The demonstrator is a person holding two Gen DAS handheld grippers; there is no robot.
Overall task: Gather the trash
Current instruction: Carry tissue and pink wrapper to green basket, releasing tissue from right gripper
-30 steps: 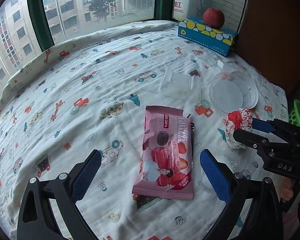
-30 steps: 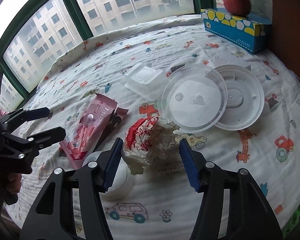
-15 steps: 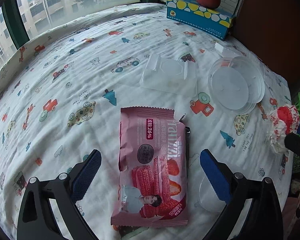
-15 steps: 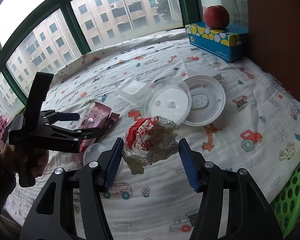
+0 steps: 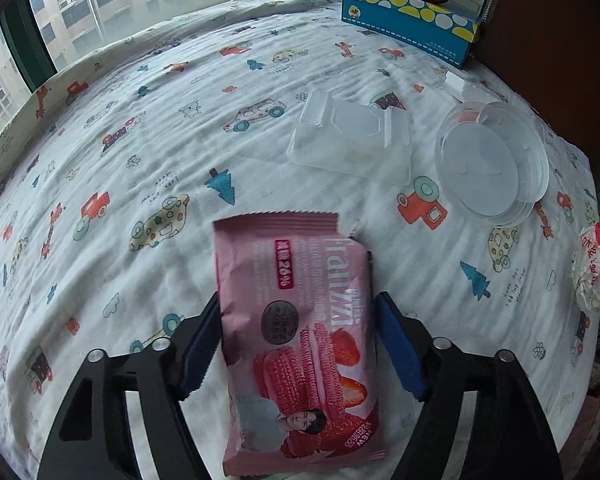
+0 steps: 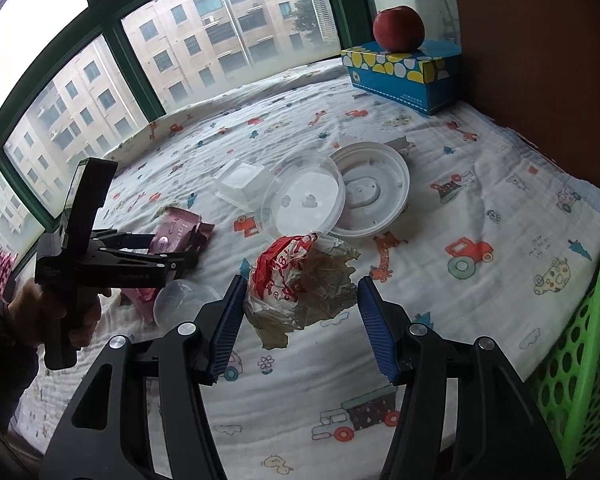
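the left tongs (image 5: pixel 296 344) are closing around the pink snack wrapper (image 5: pixel 296 344) lying on the printed cloth (image 5: pixel 148 152), while the right tongs (image 6: pixel 300 316) grip a crumpled red-and-white wrapper (image 6: pixel 300 280) lifted near the green basket (image 6: pixel 580 360).

White cloth, pink wrapper, blue pads

The bedspread (image 5: pixel 148 168) is white, printed with small cars, trees and giraffes in red, teal and yellow. The snack packet (image 5: pixel 296 320) is pink with red strawberries. The crumpled wrapper (image 6: pixel 300 280) is red and off-white. Blue, yellow-spotted tissue box (image 6: pixel 400 76); red apple (image 6: pixel 399 28); green basket (image 6: pixel 588 360); black grippers' blue pads (image 6: pixel 228 328).
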